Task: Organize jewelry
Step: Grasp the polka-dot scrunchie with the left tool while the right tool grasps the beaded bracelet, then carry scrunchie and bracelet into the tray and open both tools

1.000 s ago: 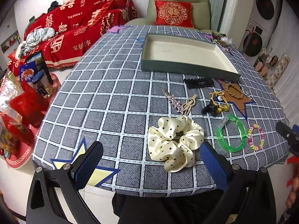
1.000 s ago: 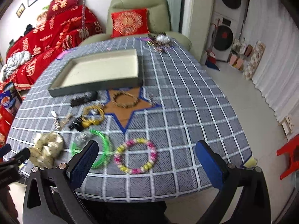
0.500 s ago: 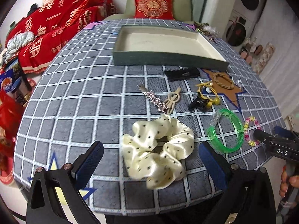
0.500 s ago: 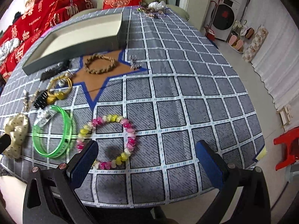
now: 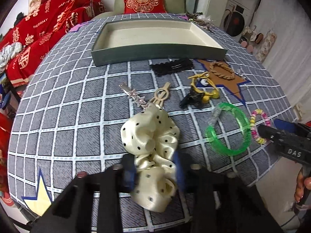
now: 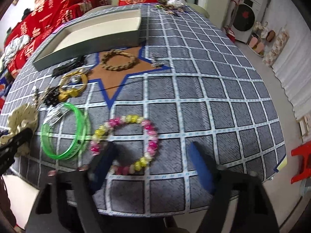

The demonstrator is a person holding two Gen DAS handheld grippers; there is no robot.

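Left wrist view: the cream dotted scrunchie [image 5: 151, 147] is squeezed between the blue pads of the left gripper [image 5: 154, 169], near the front edge of the table [image 5: 58, 104]. The soft cloth should be held gently but firmly, lifted straight up, and carried over the clips to the green tray [image 5: 155, 50], which has nothing in it. In the right wrist view, the right gripper [image 6: 153, 165] is spread wide around the near side of the pink and yellow bead bracelet [image 6: 126, 141]. A grey checked cloth with star shapes is laid on the table. Red blankets and a red cushion [image 5: 143, 0] are seen behind.
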